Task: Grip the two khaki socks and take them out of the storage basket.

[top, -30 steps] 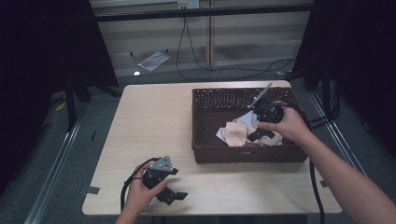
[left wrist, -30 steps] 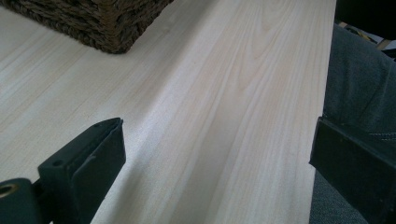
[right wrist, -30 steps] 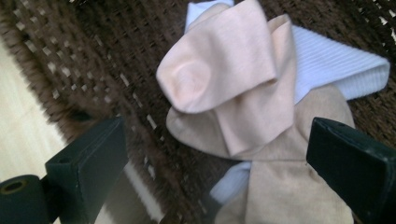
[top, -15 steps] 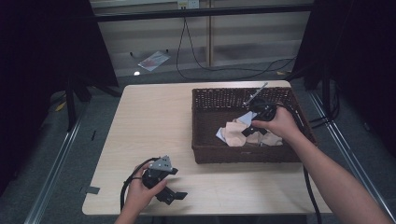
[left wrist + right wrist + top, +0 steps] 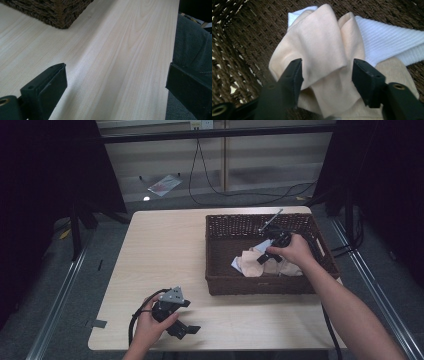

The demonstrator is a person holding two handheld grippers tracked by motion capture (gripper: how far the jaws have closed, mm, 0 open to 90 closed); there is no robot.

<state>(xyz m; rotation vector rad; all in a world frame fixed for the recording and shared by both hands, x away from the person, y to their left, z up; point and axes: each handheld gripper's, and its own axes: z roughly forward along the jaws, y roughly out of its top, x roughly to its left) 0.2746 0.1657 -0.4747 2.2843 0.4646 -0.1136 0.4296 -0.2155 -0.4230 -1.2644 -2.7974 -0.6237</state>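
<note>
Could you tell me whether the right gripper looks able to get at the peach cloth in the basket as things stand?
Probably yes: the right gripper is inside the open-topped basket, jaws open on either side of a raised fold of the peach cloth, with nothing between them.

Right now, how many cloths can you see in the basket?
2: a peach cloth bunched between the right gripper's open jaws, and a white ribbed one partly beneath it. More may be hidden underneath.

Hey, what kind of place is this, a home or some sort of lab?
Probably a lab or recording studio, not a home: a bare wooden table stands between dark curtains, loose cables run across the floor, and a person works a handheld gripper by a wicker basket.
</note>
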